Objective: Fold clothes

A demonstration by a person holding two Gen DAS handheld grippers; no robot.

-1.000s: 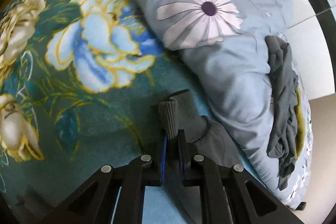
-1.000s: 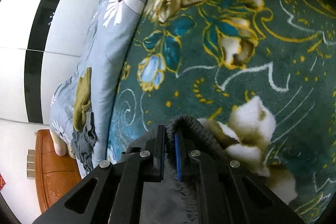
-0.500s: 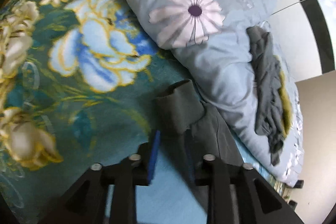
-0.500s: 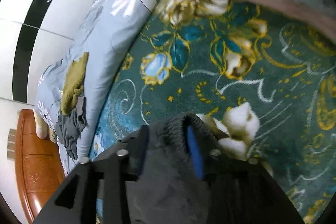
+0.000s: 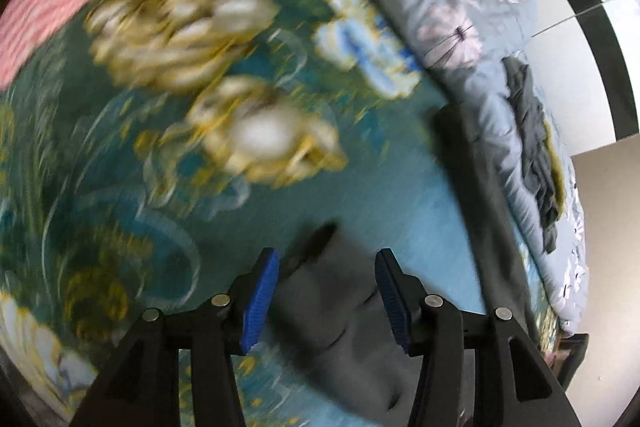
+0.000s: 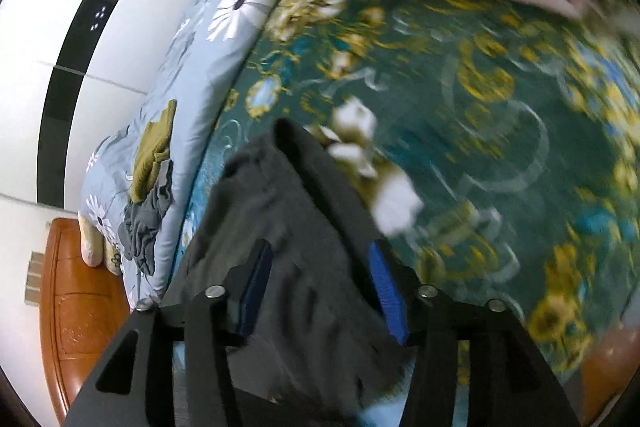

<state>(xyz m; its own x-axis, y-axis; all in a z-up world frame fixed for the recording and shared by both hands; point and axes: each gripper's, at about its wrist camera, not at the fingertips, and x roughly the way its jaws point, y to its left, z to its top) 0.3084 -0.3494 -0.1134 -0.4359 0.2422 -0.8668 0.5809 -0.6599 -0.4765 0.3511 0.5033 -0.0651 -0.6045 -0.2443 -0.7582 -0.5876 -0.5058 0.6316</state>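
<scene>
- The left gripper (image 5: 326, 291) was spread wide and held nothing; the dark grey garment (image 5: 352, 331) lay beneath it on the bed's green floral blanket (image 5: 120, 167).
- The right gripper (image 6: 318, 287) was likewise spread and empty, above the same garment (image 6: 280, 227), whose long edge ran away from the camera.
- Judged from its layered, narrowed look, at least one fold seemed done; blur hid the details.
- A grey and olive pile of clothes (image 6: 150, 187) sat well apart on the light blue quilt (image 6: 200, 67), apparently still to fold.
- Pink folded cloth (image 5: 36, 15) lay at the blanket's far edge.
</scene>
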